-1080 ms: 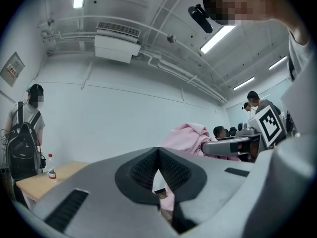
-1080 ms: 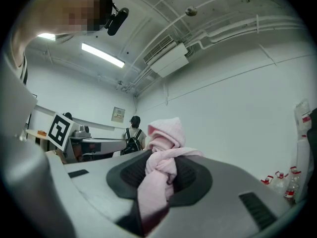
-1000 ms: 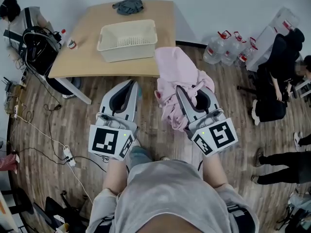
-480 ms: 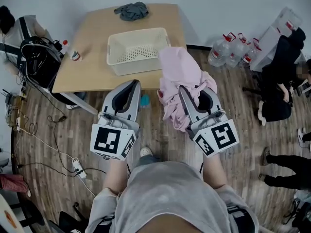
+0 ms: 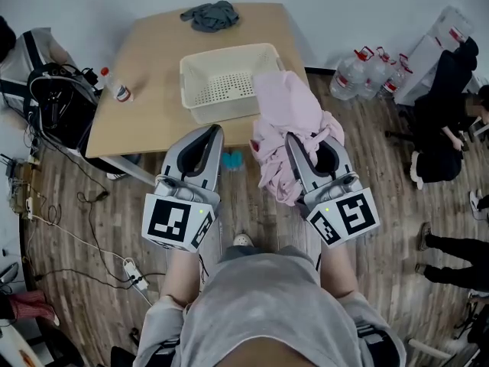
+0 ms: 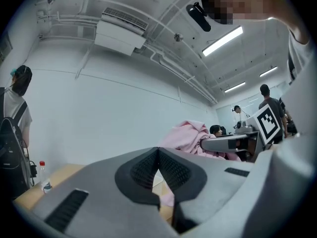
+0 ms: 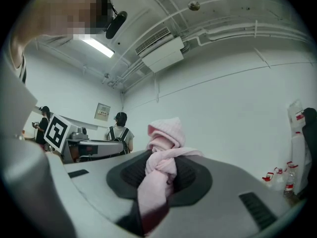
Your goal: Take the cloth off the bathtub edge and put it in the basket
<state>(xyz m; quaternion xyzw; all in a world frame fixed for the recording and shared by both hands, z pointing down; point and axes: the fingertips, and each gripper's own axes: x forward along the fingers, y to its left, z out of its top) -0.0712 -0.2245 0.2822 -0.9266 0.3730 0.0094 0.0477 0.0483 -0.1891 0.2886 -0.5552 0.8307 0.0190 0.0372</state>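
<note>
In the head view both forearms reach forward from the torso, side by side, and both grippers point toward the table [image 5: 153,60]. The left gripper [image 5: 209,133] is over the floor just short of the table's near edge. The right gripper [image 5: 304,150] is level with it and carries the pink cloth [image 5: 286,113], which bunches up over its tips and hides them. The cloth overlaps the near right corner of the basket [image 5: 200,71] in the picture but is not in it; part hangs down beside the gripper. The basket stands on the table, with a grey rag [image 5: 209,15] at the far edge. The upper arms are hidden by the shirt. In the left gripper view its jaws meet at the tips with nothing between them; they block most of the table, leaving a bottle [image 6: 44,175] at the left and the cloth beyond. In the right gripper view the jaws are clamped on a twisted fold of cloth, which fills the gap and rises above it; basket and table are out of sight.
</note>
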